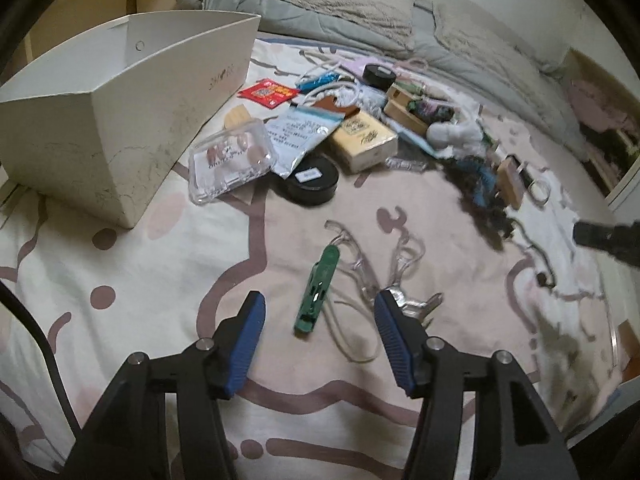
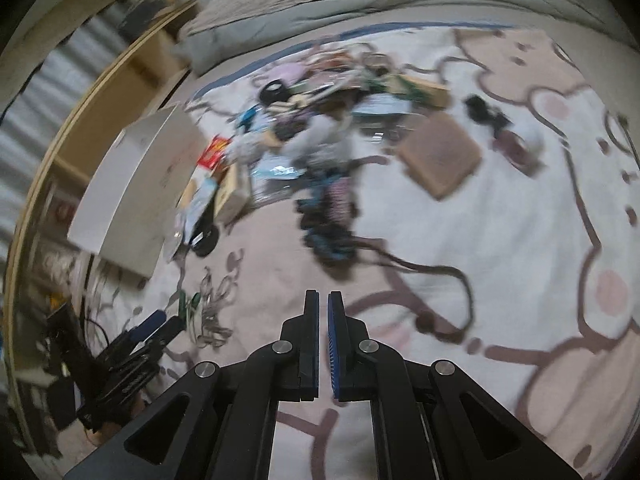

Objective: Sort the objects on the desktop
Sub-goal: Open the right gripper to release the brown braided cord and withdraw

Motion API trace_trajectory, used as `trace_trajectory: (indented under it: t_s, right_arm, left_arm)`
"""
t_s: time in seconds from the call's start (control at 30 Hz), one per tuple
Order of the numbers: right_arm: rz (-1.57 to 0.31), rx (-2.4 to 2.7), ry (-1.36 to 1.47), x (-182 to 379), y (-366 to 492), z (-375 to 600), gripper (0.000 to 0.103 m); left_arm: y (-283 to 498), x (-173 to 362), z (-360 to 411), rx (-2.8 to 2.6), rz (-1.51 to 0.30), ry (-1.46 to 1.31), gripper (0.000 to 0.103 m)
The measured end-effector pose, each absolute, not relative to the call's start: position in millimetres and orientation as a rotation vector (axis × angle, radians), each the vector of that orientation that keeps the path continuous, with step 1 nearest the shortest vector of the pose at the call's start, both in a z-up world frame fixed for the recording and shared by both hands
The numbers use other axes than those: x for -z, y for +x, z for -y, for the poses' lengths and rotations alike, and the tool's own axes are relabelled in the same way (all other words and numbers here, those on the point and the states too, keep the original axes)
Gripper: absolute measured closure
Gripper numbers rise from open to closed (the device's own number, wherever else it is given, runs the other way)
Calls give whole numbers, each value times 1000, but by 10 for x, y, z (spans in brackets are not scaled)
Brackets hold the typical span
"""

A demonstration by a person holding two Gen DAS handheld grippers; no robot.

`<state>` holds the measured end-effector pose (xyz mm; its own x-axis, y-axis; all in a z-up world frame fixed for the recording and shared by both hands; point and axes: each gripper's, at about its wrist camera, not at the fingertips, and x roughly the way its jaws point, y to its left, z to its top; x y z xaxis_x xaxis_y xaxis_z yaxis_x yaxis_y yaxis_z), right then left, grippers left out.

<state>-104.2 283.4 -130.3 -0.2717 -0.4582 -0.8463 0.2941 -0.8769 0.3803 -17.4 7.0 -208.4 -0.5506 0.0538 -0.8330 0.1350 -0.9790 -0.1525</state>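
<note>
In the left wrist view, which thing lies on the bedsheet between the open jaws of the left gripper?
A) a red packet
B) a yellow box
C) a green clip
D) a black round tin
C: the green clip lies between the spread jaws of the left gripper, untouched.

You have one white box (image 1: 120,128), two black round tins (image 1: 310,184) (image 1: 379,74), one green clip (image 1: 318,292), one clear case (image 1: 230,164) and one yellow carton (image 1: 366,142).

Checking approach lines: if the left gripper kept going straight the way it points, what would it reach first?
Most likely the green clip, lying on the bedsheet between the open left gripper fingers, with clear glasses just beside it; depth is uncertain.
</note>
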Motion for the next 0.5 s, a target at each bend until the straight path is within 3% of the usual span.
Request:
trace_trajectory:
  t_s: [0.5]
  right_arm:
    - [98, 2032, 1526, 1432, -917, -2243, 98]
  left_arm:
    - [-237, 2278, -75, 2685, -244, 1523, 56]
